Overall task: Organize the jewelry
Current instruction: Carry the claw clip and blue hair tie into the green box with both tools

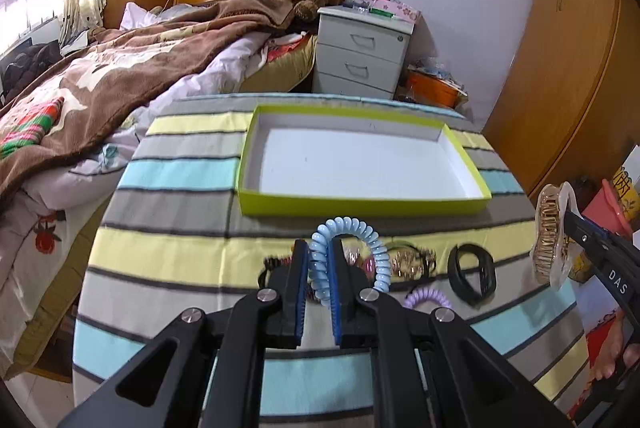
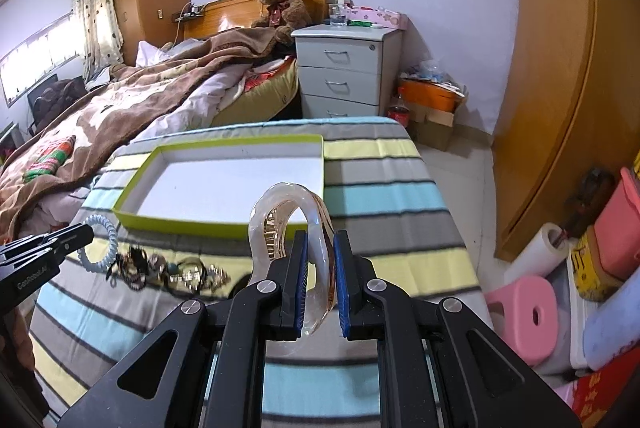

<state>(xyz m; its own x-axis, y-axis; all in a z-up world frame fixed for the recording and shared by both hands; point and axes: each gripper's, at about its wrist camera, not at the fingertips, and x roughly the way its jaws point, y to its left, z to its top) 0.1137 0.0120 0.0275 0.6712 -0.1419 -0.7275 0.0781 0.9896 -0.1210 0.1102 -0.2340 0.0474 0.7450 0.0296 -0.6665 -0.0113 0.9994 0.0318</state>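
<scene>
1. We see the table (image 1: 168, 252), covered in a striped cloth, as the largest working surface. Its left edge runs just beside the bed (image 1: 100, 76), and its far edge stops short of the grey drawer unit (image 1: 360, 56). In the right wrist view the right edge drops to open tiled floor (image 2: 460, 156), with a wooden wardrobe (image 2: 560, 88) beyond.

2. We see the shallow box (image 1: 362, 206) with green walls and a white floor lying flat on the far half of the table. Striped cloth shows bare on both sides of it and in front.

3. We see a row of jewelry along the near side of the box, apart from its front wall: a gold watch (image 1: 412, 262), a black band (image 1: 472, 276), a purple coil tie (image 1: 426, 298) and a tangle of smaller pieces we cannot tell apart.

4. We hold the right gripper (image 2: 320, 268) raised above the table's near right part, pointing toward the box. Its pads are clamped on a clear hair claw (image 2: 316, 228) with gold teeth, which stands upright in the air.

5. We hold the left gripper (image 1: 318, 268) over the row of jewelry, aimed at the box's front wall. Its pads pinch a blue coil tie (image 1: 352, 248), whose loop arches up and to the right.
</scene>
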